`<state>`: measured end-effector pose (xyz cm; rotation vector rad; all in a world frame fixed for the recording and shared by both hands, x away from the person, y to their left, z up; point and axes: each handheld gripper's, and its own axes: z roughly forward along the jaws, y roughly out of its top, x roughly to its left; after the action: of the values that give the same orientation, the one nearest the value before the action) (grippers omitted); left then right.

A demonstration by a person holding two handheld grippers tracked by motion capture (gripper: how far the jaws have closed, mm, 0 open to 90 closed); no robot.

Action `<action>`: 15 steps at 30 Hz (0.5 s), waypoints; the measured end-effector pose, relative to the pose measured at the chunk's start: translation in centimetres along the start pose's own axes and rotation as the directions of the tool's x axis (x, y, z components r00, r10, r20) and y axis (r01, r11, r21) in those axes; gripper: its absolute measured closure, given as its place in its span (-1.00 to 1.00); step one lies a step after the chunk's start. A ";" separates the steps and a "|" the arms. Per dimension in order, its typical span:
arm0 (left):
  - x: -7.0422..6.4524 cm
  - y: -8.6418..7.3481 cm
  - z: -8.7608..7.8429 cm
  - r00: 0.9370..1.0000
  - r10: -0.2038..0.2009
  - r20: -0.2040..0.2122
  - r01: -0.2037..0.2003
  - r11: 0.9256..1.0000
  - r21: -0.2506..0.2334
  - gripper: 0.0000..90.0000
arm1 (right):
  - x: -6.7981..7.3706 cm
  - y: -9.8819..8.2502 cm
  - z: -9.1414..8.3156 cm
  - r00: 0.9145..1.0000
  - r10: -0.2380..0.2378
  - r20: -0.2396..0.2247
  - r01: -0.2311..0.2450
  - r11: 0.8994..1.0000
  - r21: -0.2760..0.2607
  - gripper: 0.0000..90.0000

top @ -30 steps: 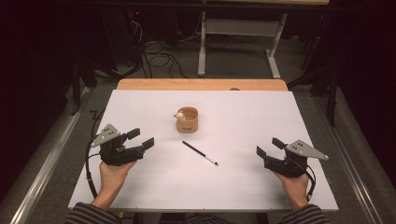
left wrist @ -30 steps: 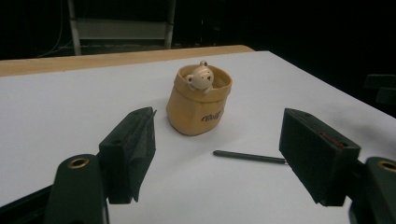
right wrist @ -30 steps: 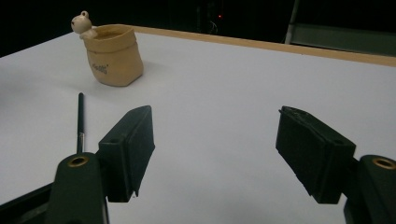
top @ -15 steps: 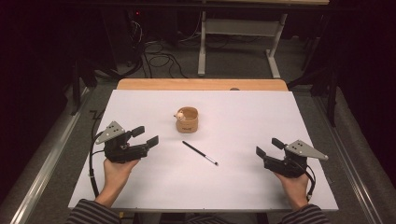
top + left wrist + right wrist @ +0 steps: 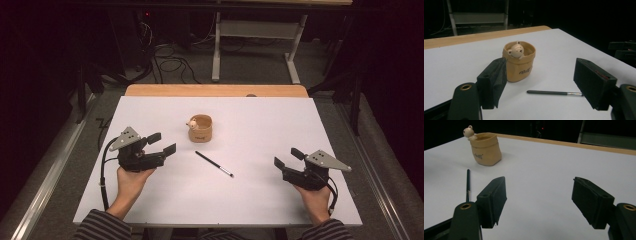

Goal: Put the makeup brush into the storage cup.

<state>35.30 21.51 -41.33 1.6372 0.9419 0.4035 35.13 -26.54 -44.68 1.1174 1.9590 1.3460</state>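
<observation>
A person sits at a white table (image 5: 150, 200) holding a gripper in each hand. The left gripper (image 5: 162, 144) hovers over the table's left side with its jaws spread wide and nothing between them. It points toward a small tan pot (image 5: 200, 129) with a bear's head peeking over the rim, and a thin dark pen (image 5: 214, 164) lying flat just in front of the pot. In the left gripper view the pot (image 5: 519, 61) sits beyond the near jaw and the pen (image 5: 554, 93) lies across the gap between the jaws, farther off. The right gripper (image 5: 287, 159) rests low at the table's right side, jaws also wide apart and empty, well away from both things.

This looks like the approach stage: nothing is held yet, and the left gripper seems to be lining up on the pen. The next move likely calls for lowering the jaws to straddle the thin shaft and closing gently, since so slim a thing lying flat could roll or slip.

The writing on the pot is too blurred to read. The pot's inside is hidden. The room beyond the table is dark, with only table legs and cables faintly showing.
</observation>
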 end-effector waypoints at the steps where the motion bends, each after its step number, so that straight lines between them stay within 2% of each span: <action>1: 0.0 0.0 0.0 1.000 0.000 0.000 0.000 1.000 0.000 -0.39 | 0.0 0.0 0.0 1.000 0.000 0.000 0.000 1.000 0.000 -0.36; 15: -0.6 0.6 1.0 1.000 0.011 0.023 -0.011 1.000 -0.001 -0.39 | 0.0 0.0 0.0 1.000 -0.001 -0.001 0.001 1.000 0.001 -0.36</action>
<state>35.81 20.42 -40.96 1.6438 0.9164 0.3915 35.13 -26.52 -44.68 1.1160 1.9609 1.3459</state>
